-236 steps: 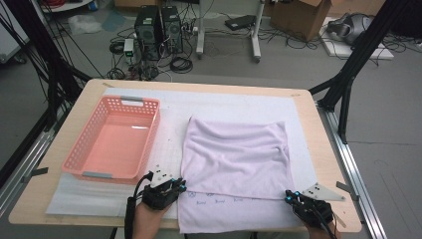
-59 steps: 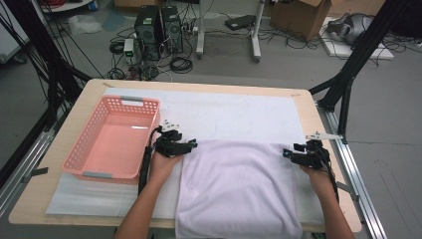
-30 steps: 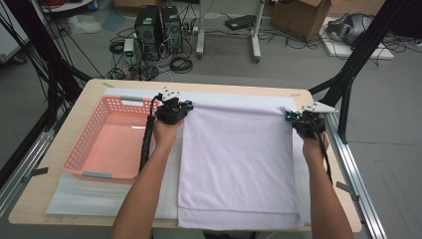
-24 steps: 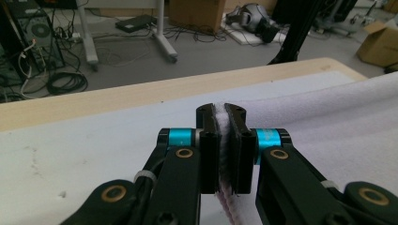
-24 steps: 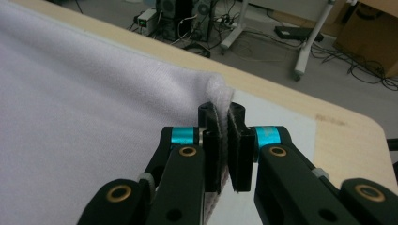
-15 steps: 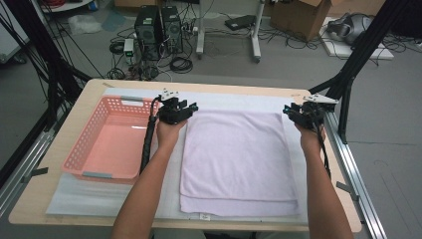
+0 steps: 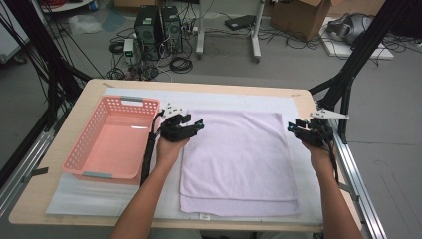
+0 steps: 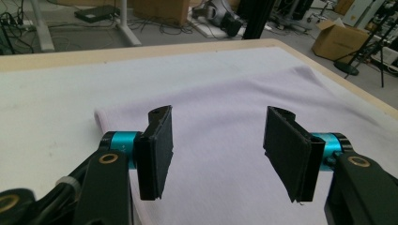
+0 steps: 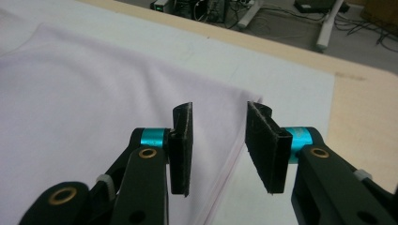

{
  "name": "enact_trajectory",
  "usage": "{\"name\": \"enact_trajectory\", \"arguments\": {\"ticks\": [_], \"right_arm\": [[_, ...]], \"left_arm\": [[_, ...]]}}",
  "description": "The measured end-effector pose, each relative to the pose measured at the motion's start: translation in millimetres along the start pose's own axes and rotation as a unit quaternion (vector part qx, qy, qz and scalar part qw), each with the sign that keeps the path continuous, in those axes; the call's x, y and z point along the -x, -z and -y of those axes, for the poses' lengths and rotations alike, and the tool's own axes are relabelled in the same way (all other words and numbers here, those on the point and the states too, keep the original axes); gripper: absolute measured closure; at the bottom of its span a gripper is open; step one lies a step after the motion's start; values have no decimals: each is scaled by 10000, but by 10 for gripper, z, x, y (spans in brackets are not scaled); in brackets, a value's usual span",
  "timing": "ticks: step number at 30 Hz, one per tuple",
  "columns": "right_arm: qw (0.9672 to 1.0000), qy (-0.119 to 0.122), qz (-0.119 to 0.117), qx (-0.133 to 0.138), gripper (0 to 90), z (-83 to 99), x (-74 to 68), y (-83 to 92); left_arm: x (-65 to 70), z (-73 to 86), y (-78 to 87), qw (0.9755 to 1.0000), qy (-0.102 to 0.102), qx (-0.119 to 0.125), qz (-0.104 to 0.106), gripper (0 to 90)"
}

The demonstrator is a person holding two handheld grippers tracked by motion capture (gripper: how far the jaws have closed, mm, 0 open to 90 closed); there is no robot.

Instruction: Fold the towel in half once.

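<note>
The left hand-held gripper (image 7: 195, 126) and the right hand-held gripper (image 7: 293, 128), jaws just opened and gripping nothing, hovered at the far corners of the folded lilac towel (image 7: 239, 154), which lay flat on the table (image 7: 89, 92) beside a pink basket (image 7: 94, 167).

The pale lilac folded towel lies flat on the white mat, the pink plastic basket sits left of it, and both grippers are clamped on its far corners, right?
Not quite: neither gripper is clamped. The left gripper and right gripper have just been opening, with nothing between the jaws, as both gripper views show. The pale lilac folded towel does lie flat on the white mat, with the pink plastic basket left of it.
</note>
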State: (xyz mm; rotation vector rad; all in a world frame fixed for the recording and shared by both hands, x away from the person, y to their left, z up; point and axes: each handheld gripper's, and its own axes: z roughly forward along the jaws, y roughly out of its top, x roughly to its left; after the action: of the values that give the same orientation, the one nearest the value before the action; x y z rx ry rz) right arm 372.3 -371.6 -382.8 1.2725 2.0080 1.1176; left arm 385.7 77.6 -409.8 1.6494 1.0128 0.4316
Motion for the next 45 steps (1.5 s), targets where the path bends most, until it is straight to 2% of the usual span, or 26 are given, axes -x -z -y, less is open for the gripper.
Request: {"name": "enact_trajectory", "arguments": {"ticks": [2, 3, 4, 6, 10, 13, 16, 20, 23, 25, 27, 29, 32, 34, 37, 40, 41, 44, 45], "right_arm": [[10000, -3, -40, -34, 609, 121, -56, 98], [9999, -41, -62, -78, 608, 184, -83, 150], [9999, -69, -101, -77, 606, 252, -108, 197], [9998, -120, -138, -115, 603, 394, -156, 286], [9990, -292, -193, -260, 586, 682, -248, 441], [9987, -347, -215, -305, 580, 855, -330, 573], [9985, -376, -235, -320, 579, 977, -400, 707], [9984, -400, -267, -305, 585, 1089, -487, 872], [9982, -383, -312, -327, 596, 1170, -555, 976], [9983, -389, -310, -313, 610, 1230, -594, 1030], [9976, -505, -358, -322, 639, 1297, -629, 1075], [9960, -690, -487, -305, 663, 1349, -661, 1115], [9970, -496, -438, -412, 678, 1351, -734, 1132], [9966, -538, -463, -423, 678, 1351, -755, 1117], [9964, -459, -447, -552, 678, 1347, -809, 1058], [9961, -387, -337, -716, 700, 1347, -840, 987], [9955, -443, -311, -782, 723, 1352, -847, 968], [9954, -377, -328, -821, 833, 1352, -856, 940], [9954, -331, -329, -837, 842, 1344, -859, 940]], "left_arm": [[38, 65, 76, 9999, 46, -108, 117, 405], [67, 117, 125, 9998, 91, -56, 158, 381], [97, 172, 178, 9998, 69, -19, 180, 382], [145, 269, 269, 9996, 26, -133, 234, 386], [229, 443, 473, 9995, -58, -175, 241, 392], [268, 569, 622, 9993, -16, -254, 256, 399], [294, 689, 743, 9989, -50, -424, 210, 400], [341, 800, 917, 9985, -74, -515, 162, 408], [377, 867, 1050, 9983, -11, -566, 136, 432], [406, 920, 1114, 9976, 13, -663, 186, 446], [433, 974, 1145, 9960, 60, -856, 263, 470], [463, 1019, 1179, 9950, 26, -940, 324, 508], [505, 1040, 1209, 9944, 12, -986, 374, 543], [531, 1033, 1210, 9936, 70, -1035, 437, 560], [580, 1026, 1177, 9915, 123, -1233, 401, 580], [614, 1037, 1154, 9901, 44, -1378, 263, 618], [617, 1042, 1152, 9899, 8, -1397, 232, 635], [613, 1043, 1154, 9899, -33, -1409, 170, 707], [612, 1042, 1154, 9898, -69, -1414, 158, 721]]}}
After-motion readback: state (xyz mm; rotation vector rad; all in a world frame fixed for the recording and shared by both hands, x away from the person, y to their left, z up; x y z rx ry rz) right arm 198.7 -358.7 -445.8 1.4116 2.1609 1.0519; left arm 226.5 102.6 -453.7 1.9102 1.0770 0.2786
